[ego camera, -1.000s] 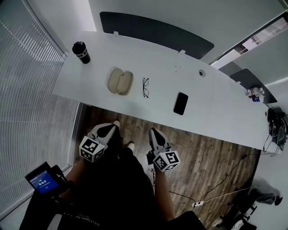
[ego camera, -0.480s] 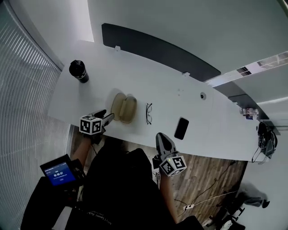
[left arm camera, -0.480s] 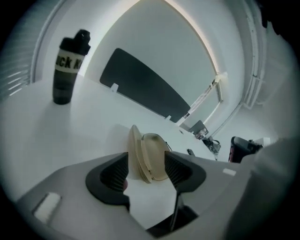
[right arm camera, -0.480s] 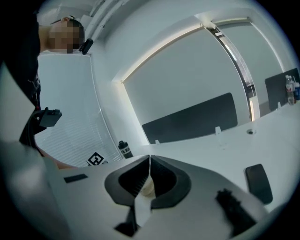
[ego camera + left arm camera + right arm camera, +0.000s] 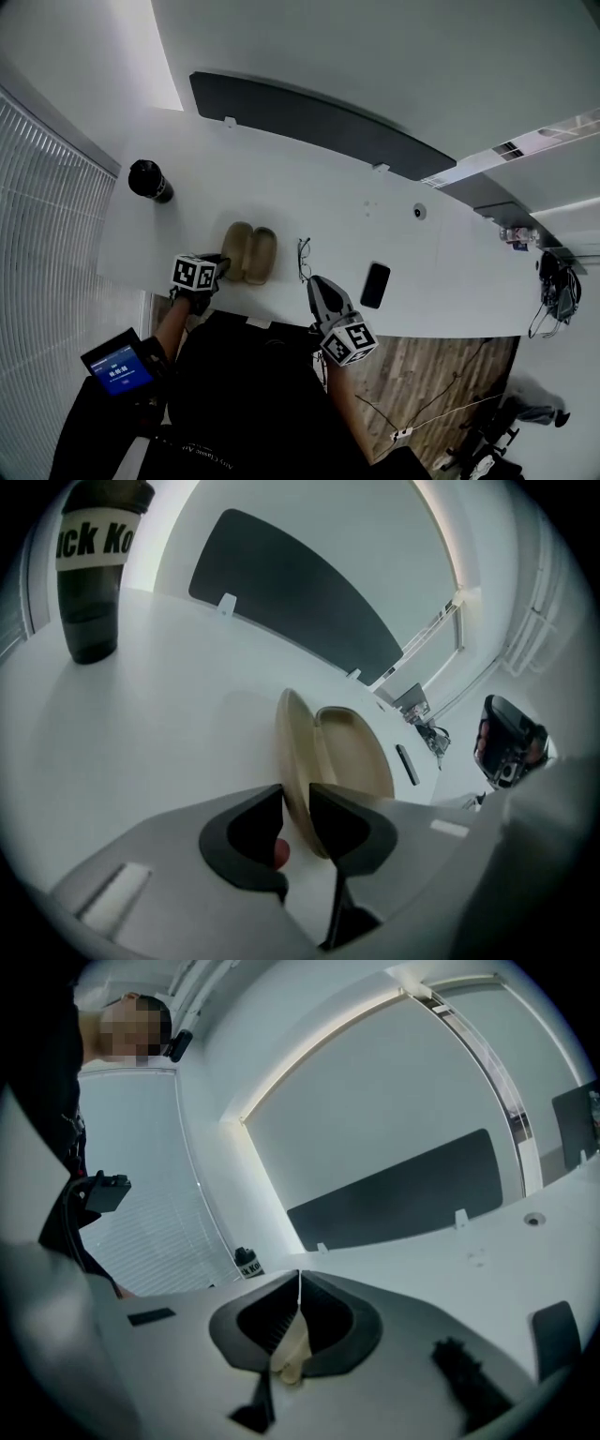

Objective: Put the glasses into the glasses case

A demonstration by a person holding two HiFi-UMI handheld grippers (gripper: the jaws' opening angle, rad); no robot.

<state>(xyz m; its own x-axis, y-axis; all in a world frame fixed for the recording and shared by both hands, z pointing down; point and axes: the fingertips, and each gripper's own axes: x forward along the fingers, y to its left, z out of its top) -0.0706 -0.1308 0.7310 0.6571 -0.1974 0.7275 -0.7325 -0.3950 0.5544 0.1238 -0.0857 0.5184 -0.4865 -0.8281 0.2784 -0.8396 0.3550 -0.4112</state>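
Both grippers are up from over the floor (image 5: 441,375) to the desk's (image 5: 309,192) near edge since 1 s ago; left one now at the glasses case (image 5: 249,252).
L gripper (image 5: 221,263) sits at the left half of the open case; its jaws have just been closing & now pinch that half's rim, which stands up betw. them. R gripper (image 5: 316,284) hovers at the desk edge on the near side of the glasses (image 5: 304,260), jaws together, nothing in them. Glasses lie on the desk just right of the case, not touching it. Black phone (image 5: 375,284) lies right of them; dark bottle (image 5: 148,180) stands well apart, far left.
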